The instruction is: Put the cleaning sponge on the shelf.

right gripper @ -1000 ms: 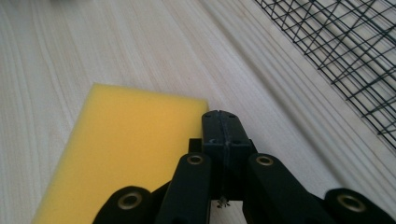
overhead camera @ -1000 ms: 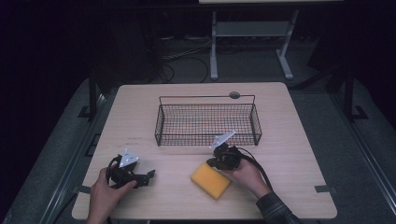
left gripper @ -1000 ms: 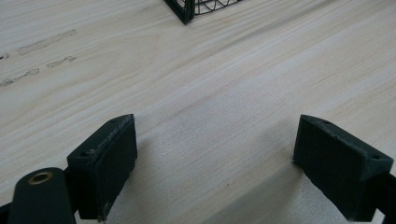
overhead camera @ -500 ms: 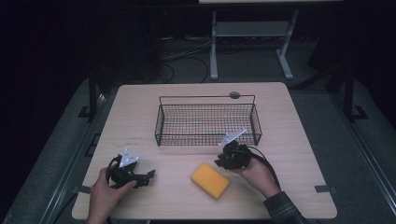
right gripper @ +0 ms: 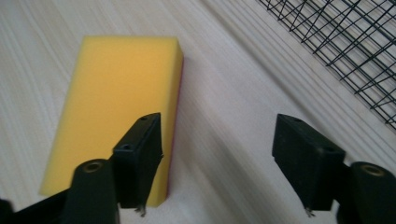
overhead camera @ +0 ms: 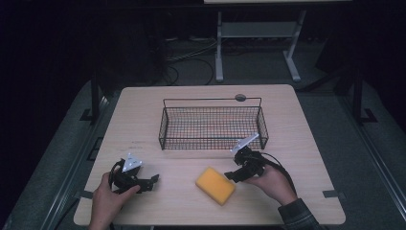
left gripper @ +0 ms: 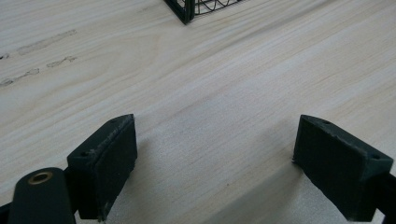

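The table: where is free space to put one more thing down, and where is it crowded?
The table is bare behind the wire basket and along its left side, above the left gripper. The right edge beside the basket is free too. It is crowded in front, where the yellow sponge lies close to the open right gripper.

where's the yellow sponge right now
In the high view the yellow sponge lies flat on the table, near its front edge, in front of the wire basket and just left of the right gripper, whose open fingers hold nothing.
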The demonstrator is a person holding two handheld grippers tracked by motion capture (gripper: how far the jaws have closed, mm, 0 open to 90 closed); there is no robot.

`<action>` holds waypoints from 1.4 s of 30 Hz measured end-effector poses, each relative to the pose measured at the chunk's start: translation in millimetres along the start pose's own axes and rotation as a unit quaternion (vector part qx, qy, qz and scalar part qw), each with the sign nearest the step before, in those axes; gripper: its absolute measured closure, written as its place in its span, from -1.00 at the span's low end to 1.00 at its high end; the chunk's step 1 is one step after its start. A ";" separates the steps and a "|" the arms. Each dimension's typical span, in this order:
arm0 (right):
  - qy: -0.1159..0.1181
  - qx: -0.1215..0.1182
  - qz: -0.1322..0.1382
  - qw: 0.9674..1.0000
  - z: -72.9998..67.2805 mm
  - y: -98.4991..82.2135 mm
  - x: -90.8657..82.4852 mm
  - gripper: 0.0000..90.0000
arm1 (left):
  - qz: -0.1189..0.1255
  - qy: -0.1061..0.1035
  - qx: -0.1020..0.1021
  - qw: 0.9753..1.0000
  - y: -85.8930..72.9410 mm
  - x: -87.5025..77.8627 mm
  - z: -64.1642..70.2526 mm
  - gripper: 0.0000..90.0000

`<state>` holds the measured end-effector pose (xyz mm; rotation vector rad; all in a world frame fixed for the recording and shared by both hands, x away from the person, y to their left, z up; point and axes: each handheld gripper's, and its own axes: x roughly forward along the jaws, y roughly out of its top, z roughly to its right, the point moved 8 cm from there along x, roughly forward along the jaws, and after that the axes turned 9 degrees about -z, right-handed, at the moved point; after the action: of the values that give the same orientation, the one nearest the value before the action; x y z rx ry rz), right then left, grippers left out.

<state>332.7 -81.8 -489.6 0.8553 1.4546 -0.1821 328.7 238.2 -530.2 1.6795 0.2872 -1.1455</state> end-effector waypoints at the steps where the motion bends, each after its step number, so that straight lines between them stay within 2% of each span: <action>1: 0.001 0.002 -0.002 1.000 -1.4 -0.7 -1.1 -0.35 | 0.000 0.000 0.000 1.000 0.0 0.0 0.0 -0.72; 7: 0.001 0.004 -0.010 1.000 -9.5 -3.0 -2.7 -0.68 | 0.000 0.000 0.000 1.000 0.0 0.0 0.0 -0.72; 10: 0.003 0.004 -0.012 1.000 -14.2 -2.2 -2.1 -0.79 | 0.000 0.000 0.000 1.000 0.0 0.0 0.0 -0.72; 14: 0.018 0.002 -0.017 1.000 -23.7 -0.2 -0.5 -0.86 | 0.000 0.000 0.000 1.000 0.0 0.0 0.0 -0.72; 22: 0.030 -0.017 -0.026 0.999 -43.3 7.5 5.5 -0.87 | -0.001 0.000 0.001 1.000 -0.2 -0.1 -0.1 -0.72; 30: 0.016 -0.031 -0.034 0.999 -49.8 11.4 13.9 -0.87 | -0.001 0.000 0.001 1.000 -0.2 -0.1 -0.1 -0.72; 42: 0.013 -0.042 -0.043 0.998 -58.7 16.3 25.7 -0.87 | -0.001 0.000 0.001 1.000 -0.2 -0.1 -0.1 -0.72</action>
<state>300.1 -25.2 -500.0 0.7295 1.5145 -0.1745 328.6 238.4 -530.2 1.6816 0.2875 -1.1478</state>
